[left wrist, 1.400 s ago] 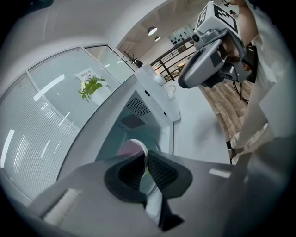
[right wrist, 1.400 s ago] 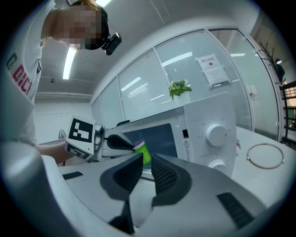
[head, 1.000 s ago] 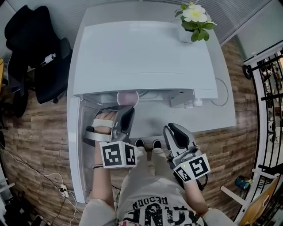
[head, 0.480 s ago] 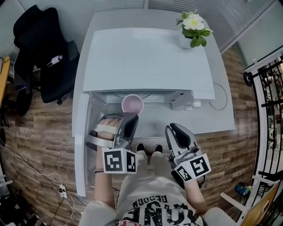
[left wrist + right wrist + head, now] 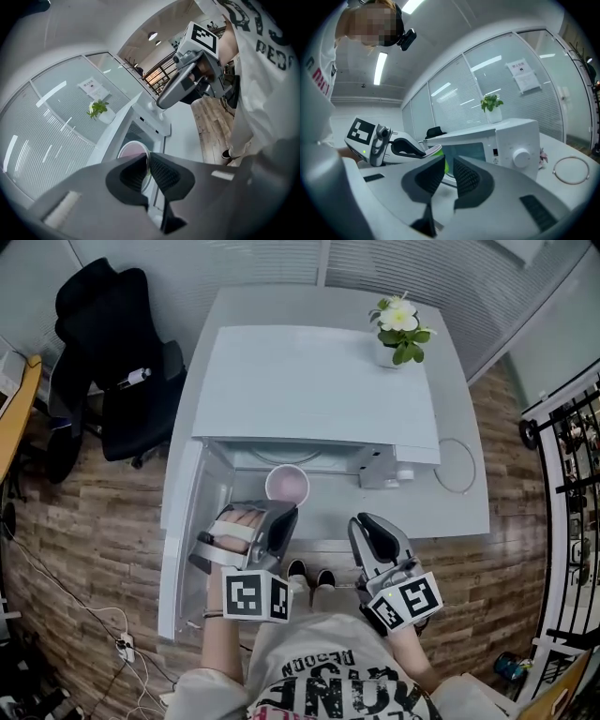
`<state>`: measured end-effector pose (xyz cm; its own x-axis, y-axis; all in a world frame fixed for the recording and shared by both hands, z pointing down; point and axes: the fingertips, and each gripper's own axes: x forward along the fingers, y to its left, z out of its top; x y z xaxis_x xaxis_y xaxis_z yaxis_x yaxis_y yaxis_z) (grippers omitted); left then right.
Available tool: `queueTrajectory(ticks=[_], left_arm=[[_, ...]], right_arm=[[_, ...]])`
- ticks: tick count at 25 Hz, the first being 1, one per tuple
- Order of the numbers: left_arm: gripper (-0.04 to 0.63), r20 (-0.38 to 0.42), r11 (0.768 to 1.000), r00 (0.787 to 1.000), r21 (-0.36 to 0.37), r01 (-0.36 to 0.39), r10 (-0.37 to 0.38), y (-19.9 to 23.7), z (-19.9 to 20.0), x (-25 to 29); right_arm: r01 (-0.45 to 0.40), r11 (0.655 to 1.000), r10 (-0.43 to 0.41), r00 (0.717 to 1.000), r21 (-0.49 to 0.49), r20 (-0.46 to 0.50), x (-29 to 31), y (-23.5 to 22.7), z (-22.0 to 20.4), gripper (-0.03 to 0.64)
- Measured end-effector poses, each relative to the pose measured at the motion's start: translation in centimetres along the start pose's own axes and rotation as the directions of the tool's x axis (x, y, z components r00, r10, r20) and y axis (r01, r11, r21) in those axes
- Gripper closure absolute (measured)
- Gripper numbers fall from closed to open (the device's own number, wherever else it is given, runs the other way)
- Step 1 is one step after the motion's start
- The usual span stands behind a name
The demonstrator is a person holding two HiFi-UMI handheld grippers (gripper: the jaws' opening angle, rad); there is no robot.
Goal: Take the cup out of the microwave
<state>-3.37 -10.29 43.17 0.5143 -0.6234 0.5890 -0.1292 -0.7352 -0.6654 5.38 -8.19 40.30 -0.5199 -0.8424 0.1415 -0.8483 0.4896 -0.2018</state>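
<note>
- Left tongs (image 5: 284,514): closed on the near rim of the cup (image 5: 287,486), one jaw inside the wall, one outside.
- Cup: pink inside, mouth upward, just in front of the open cavity of the microwave (image 5: 314,381).
- Microwave door (image 5: 183,540): swung wide to the left.
- Right tongs (image 5: 362,521): jaws a narrow gap apart and empty, over the desk (image 5: 459,502) just right of the cup.
- Potted plant (image 5: 398,324): behind the microwave, at the far right.

Bright, even light; fisheye edges perhaps blurred.
</note>
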Motion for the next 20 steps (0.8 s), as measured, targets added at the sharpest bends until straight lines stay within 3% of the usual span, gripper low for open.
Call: queueTrajectory(ticks=[20], left_arm=[[0.56, -0.047, 1.0, 0.999, -0.015, -0.02, 0.02, -4.3, 6.8, -6.2]], right_arm=[[-0.147, 0.989, 0.148, 0.988, -0.01, 0.046, -6.5, 0.7, 2.9, 0.552]])
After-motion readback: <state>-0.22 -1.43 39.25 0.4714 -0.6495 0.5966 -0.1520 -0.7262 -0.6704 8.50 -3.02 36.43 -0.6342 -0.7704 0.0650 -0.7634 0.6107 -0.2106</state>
